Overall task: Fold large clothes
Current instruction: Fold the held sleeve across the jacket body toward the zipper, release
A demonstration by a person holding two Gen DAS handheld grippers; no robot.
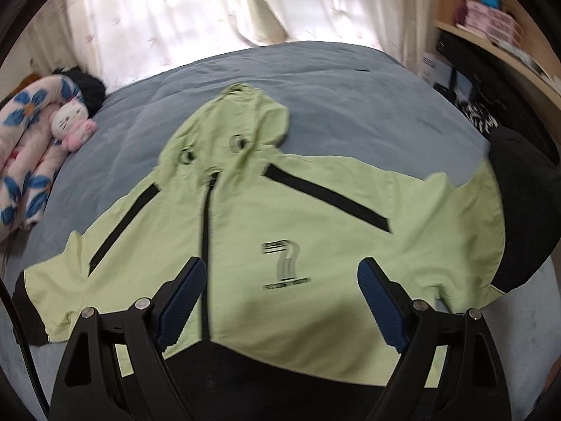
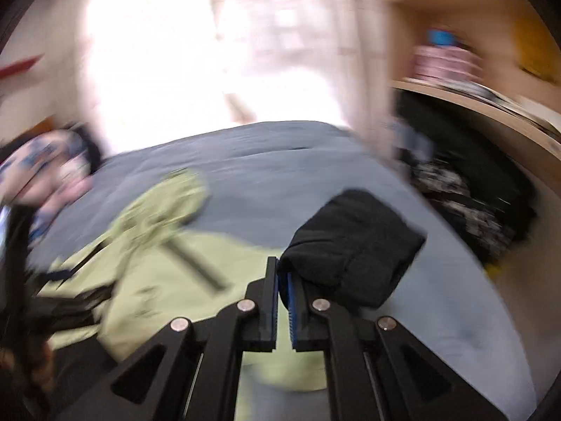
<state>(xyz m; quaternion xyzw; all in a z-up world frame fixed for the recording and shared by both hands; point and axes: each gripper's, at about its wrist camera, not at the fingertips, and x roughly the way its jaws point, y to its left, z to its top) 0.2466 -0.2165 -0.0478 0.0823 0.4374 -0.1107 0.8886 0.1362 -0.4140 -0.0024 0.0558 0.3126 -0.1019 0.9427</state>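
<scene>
A light green hooded jacket (image 1: 280, 217) with black zip and black trim lies spread front-up on a blue-grey bed (image 1: 315, 80). My left gripper (image 1: 280, 280) is open and empty, hovering above the jacket's lower front near the printed 7. In the blurred right wrist view, my right gripper (image 2: 282, 273) is shut on the black cuff (image 2: 350, 242) at the end of the jacket's (image 2: 168, 270) sleeve, lifted above the bed (image 2: 280, 161). The same black cuff shows at the right edge of the left wrist view (image 1: 522, 207).
A floral pillow (image 1: 28, 140) and a white plush toy (image 1: 72, 122) lie at the bed's far left. Curtains (image 1: 210, 10) hang behind the bed. A wooden shelf (image 1: 498, 38) with boxes and dark clutter (image 2: 466, 196) stands to the right.
</scene>
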